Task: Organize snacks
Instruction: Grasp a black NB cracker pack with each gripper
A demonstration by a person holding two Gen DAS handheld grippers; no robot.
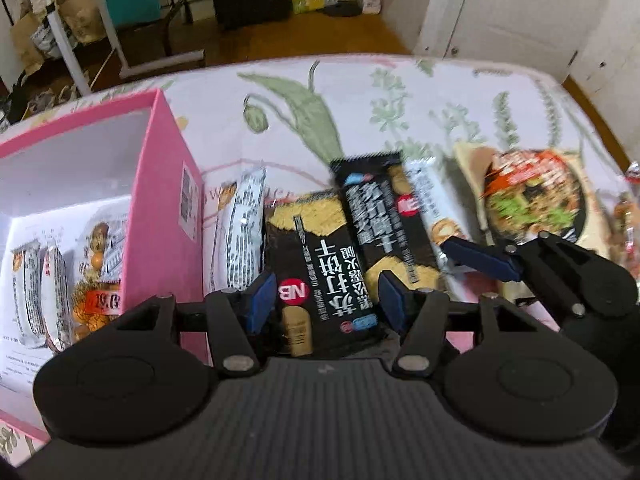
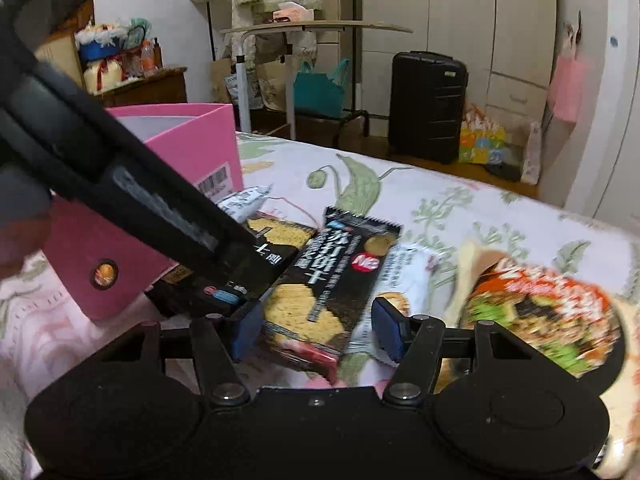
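A pink box (image 1: 160,200) stands open on the left with several snack packs (image 1: 52,272) inside; it also shows in the right wrist view (image 2: 192,148). Two black cracker packs lie on the floral cloth. My left gripper (image 1: 324,300) is open, its blue pads on either side of the nearer black pack (image 1: 320,272). My right gripper (image 2: 316,328) is open around the second black pack (image 2: 332,280), which also shows in the left wrist view (image 1: 384,216). White packs (image 1: 244,228) (image 2: 404,276) lie beside them. The right gripper also shows in the left wrist view (image 1: 480,258).
A large noodle packet (image 2: 540,312) lies to the right on the cloth (image 1: 400,100). The left gripper's body (image 2: 120,184) crosses the right wrist view. Beyond the table edge stand a black suitcase (image 2: 428,104), a side table and wardrobes.
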